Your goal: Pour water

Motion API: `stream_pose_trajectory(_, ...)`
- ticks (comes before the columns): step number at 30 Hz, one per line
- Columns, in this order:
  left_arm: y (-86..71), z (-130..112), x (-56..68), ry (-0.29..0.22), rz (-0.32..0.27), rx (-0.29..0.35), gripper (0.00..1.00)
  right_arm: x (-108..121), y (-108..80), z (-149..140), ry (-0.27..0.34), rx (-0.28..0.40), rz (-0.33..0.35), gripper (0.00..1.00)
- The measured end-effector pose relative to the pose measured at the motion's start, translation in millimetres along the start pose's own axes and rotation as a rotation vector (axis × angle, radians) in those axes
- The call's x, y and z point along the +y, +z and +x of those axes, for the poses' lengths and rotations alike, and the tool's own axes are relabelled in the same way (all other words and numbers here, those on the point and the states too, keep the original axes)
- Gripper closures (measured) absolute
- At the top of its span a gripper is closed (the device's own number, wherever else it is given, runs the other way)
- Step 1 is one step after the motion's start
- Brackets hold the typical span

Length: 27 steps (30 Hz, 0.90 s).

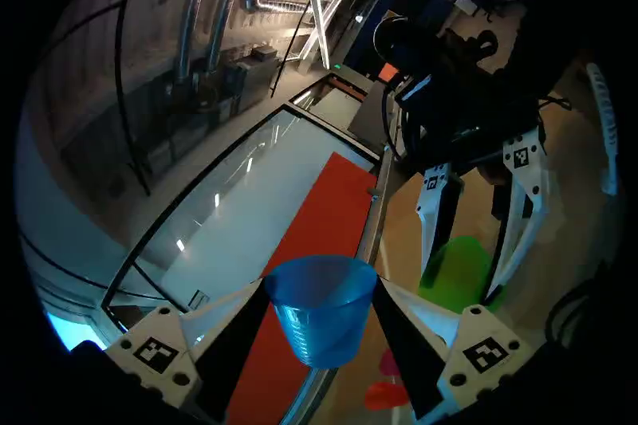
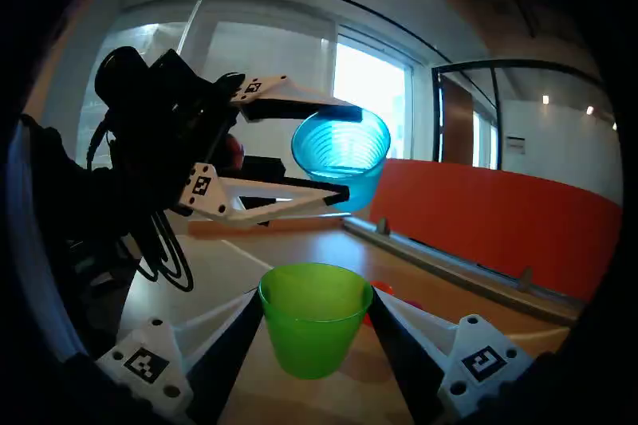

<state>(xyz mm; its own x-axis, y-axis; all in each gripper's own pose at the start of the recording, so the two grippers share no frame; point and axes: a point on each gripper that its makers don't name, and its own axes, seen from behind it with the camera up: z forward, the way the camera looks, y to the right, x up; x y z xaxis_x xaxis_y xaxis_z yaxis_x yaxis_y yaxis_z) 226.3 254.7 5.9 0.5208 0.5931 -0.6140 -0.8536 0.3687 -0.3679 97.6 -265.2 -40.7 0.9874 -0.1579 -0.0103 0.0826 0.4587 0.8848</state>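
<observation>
Right gripper view, bottom centre of the frame: my right gripper (image 2: 316, 297) has its jaws pinching a translucent green plastic cup (image 2: 315, 321) by the sides, upright, mouth open to the top. I can't tell whether its base rests on the pale wooden worktop (image 2: 263, 253) or hangs just clear of it.

Higher up, upper centre of the frame, there's the left gripper (image 2: 339, 154). Its jaws are clamped on a translucent blue plastic cup (image 2: 341, 150), which is tipped well over so its mouth faces my camera. I can see the ridged inside, but no water that I can make out. It sits above the green cup and beyond it, not over the mouth as far as I can judge.

So I'd call this the pour itself, just lining up. To do it well, I'd bring the blue rim in until its low lip hangs over the middle of the green mouth, near but not touching, then roll the wrist slowly. The right side has one job: hold level and don't squeeze, since thin cups buckle.

Behind the green cup lie some small red bits (image 2: 381, 288), and farther back, at right of the frame, runs an orange-red partition (image 2: 510, 210).
</observation>
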Motion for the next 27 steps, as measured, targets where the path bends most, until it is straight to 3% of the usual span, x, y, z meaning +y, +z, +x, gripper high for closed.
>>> stream_pose_trajectory(27,-0.6,8.0,6.0,0.129,0.007,0.010,0.12,0.5,-0.5,4.3,-0.007,0.008,-0.006,0.07)
